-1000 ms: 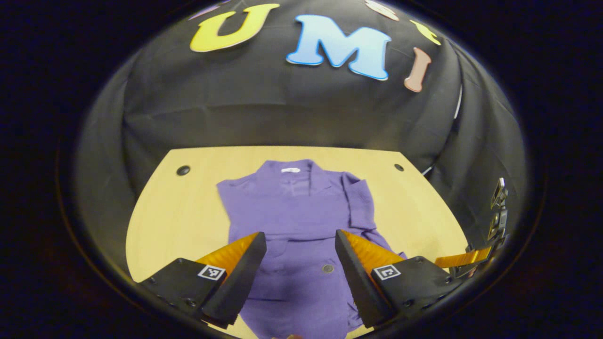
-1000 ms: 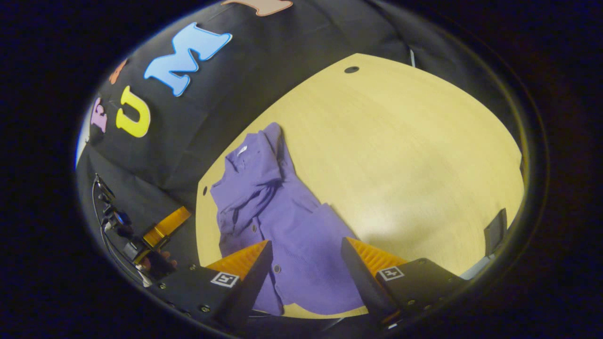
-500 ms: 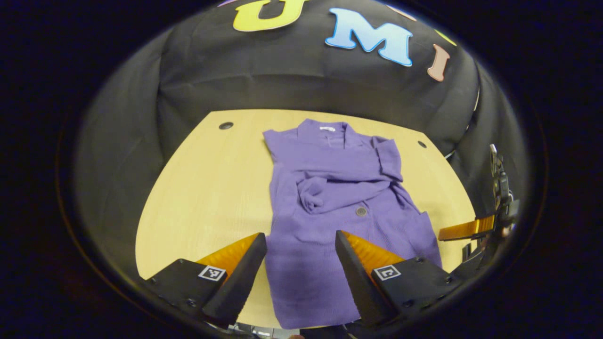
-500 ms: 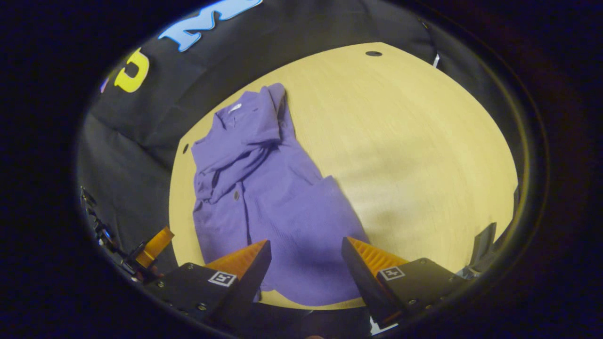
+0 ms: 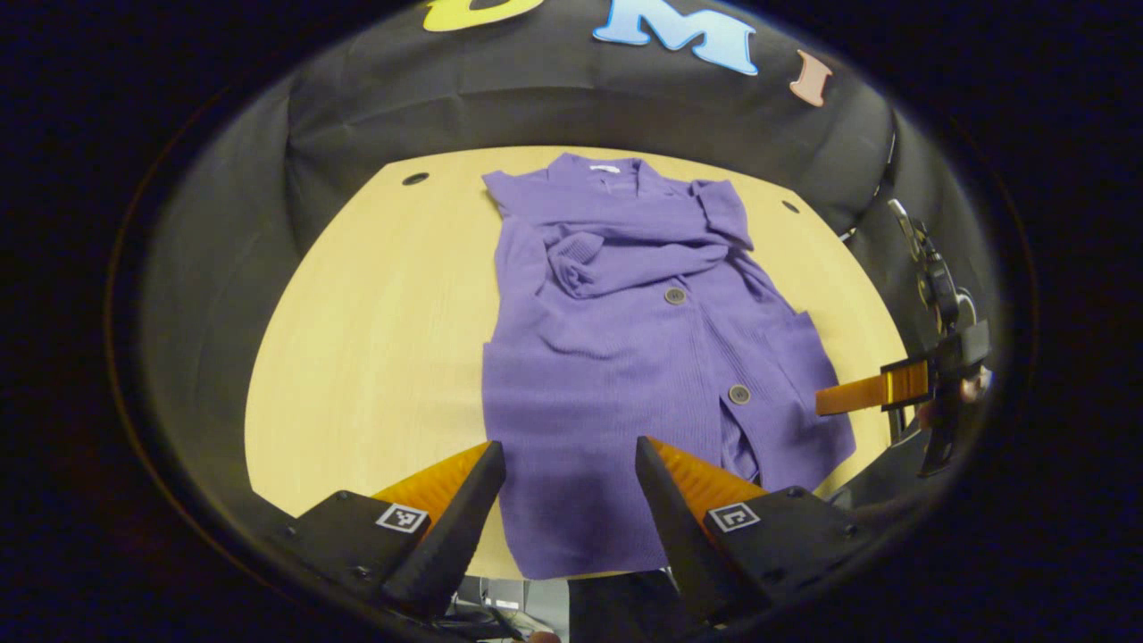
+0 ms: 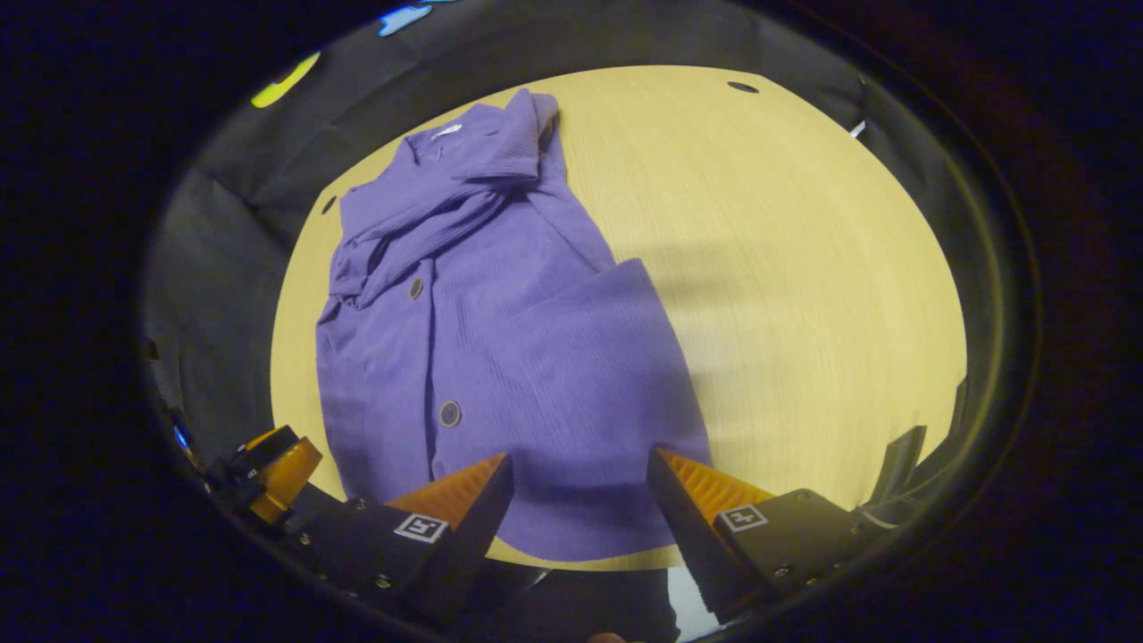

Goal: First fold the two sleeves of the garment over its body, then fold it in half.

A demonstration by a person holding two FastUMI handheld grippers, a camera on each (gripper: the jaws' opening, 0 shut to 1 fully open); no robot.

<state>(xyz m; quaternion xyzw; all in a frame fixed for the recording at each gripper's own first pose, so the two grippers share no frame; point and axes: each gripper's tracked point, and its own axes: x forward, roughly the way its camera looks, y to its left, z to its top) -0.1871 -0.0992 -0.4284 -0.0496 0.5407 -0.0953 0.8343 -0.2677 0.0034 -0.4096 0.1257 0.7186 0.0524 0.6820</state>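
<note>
A purple buttoned garment (image 5: 625,348) lies flat on the light wooden table (image 5: 357,321), collar at the far side, both sleeves (image 5: 616,254) folded across its chest. In the right gripper view the garment (image 6: 500,339) runs from the far collar down to its hem near the front edge. My left gripper (image 5: 570,487) hangs open above the hem's left part, holding nothing. My right gripper (image 6: 580,500) is open above the hem's right part, nothing between its fingers. The right gripper (image 5: 880,388) also appears at the right edge of the left gripper view.
The table (image 6: 804,268) has bare wood right of the garment and small round holes (image 6: 742,87) near its far corners. Black cloth walls surround the table. The table's front edge lies just under both grippers.
Both grippers have pulled back toward the front edge and tilted down, so the whole garment and its hem have come into view. Both stayed open. The garment has not moved.
</note>
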